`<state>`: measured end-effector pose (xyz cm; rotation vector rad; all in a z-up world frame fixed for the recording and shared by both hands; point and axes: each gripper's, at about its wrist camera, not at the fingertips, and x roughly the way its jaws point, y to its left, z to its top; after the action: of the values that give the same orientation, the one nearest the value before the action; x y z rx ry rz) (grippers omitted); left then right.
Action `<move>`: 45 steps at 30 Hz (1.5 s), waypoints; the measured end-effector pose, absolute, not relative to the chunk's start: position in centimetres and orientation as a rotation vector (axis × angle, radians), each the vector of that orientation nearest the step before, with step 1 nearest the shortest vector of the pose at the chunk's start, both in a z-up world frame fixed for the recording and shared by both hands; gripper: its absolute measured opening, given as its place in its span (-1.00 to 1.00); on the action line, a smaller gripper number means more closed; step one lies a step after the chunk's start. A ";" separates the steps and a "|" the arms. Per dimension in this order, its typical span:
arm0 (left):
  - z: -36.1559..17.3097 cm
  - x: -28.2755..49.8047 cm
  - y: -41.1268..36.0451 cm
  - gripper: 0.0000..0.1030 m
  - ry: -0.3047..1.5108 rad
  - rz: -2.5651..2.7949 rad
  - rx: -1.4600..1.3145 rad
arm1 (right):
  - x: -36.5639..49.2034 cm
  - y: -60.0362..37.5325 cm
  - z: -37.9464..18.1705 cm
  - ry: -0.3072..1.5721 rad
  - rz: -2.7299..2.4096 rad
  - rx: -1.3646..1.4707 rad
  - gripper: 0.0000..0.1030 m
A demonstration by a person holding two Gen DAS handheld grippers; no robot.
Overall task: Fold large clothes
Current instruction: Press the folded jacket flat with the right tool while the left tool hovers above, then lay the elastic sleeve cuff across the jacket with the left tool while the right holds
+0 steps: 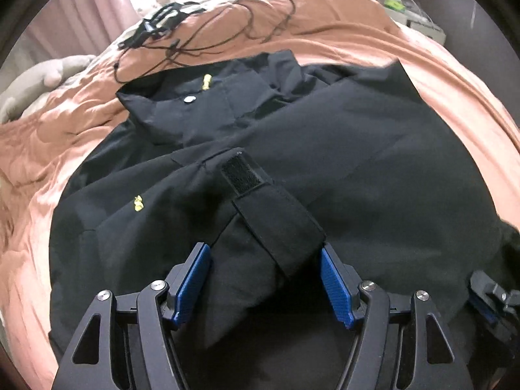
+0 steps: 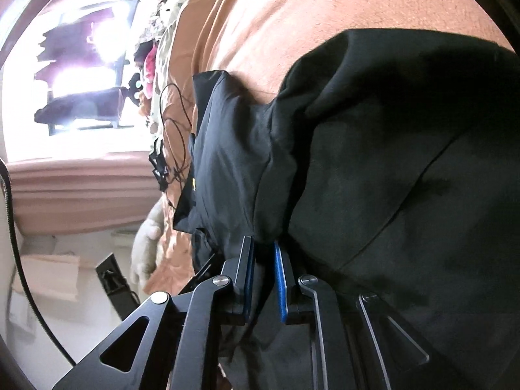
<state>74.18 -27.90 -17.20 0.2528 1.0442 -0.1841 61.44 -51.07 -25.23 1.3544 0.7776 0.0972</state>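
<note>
One black jacket (image 1: pixel 325 136) on bed (image 1: pixel 325 29): right hand-held gripper (image 2: pixel 264 276) pinches its edge; left hand-held gripper (image 1: pixel 265 279) wide around cuff (image 1: pixel 276 227); cuff may slip, undoing fold

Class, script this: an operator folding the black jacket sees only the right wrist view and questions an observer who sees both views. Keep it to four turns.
Operator: My right tongs pinch the jacket. Where are the left tongs?
Observer: They are open, straddling the sleeve cuff, which lies across the jacket's body.
Operator: Anything marking the collar end?
Observer: A silver snap sits near the collar, on the far side from the cuff.
</note>
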 end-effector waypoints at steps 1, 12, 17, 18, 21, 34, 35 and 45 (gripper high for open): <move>-16.9 74.1 -27.8 -0.06 1.032 -0.195 0.240 | 61.5 -51.1 -25.2 0.778 0.096 1.351 -0.75; -6.0 69.4 -19.7 -0.53 0.801 -0.219 0.054 | 61.3 -51.2 -24.3 0.765 0.072 1.283 -0.75; -3.2 66.2 -12.8 -0.53 0.777 -0.159 -0.049 | 61.2 -51.1 -23.9 0.771 0.049 1.274 -0.74; -3.2 65.7 -11.6 -0.53 0.788 -0.146 -0.065 | 61.2 -51.0 -23.8 0.773 0.047 1.271 -0.72; -3.9 65.1 -8.7 -0.52 0.828 -0.104 -0.095 | 61.2 -50.8 -23.4 0.769 0.052 1.271 -0.53; -9.9 62.6 0.9 0.36 1.013 -0.042 -0.357 | 62.1 -50.1 -22.7 0.765 0.065 1.222 -0.20; -10.6 62.9 1.1 0.36 1.030 -0.033 -0.361 | 62.2 -50.0 -22.7 0.766 0.067 1.215 -0.20; -16.8 65.0 0.7 0.28 1.168 0.057 -0.254 | 62.7 -49.9 -22.4 0.768 0.045 1.139 -0.47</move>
<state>65.00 0.72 -16.77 -0.2543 1.1685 0.0567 62.70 -49.86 -22.43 1.1390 0.7680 0.0448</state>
